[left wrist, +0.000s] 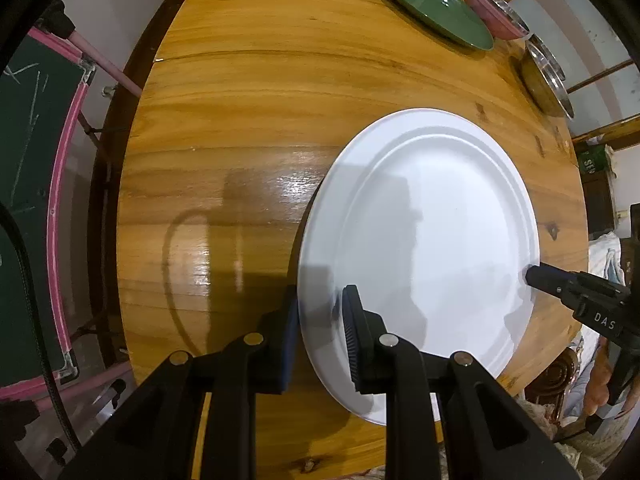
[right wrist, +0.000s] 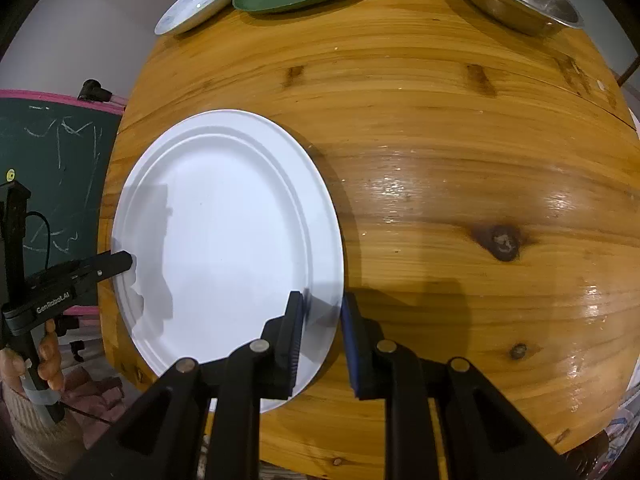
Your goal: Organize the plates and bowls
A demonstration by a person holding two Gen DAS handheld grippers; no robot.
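A large white plate [left wrist: 420,256], plain and round with a stepped rim, is lying flat and face up on the wooden tabletop [left wrist: 248,128] near its front edge. The left tongs [left wrist: 320,320] are straddling its rim on one side, fingers spread; the right tongs [right wrist: 322,320] are straddling the opposite rim, likewise spread.
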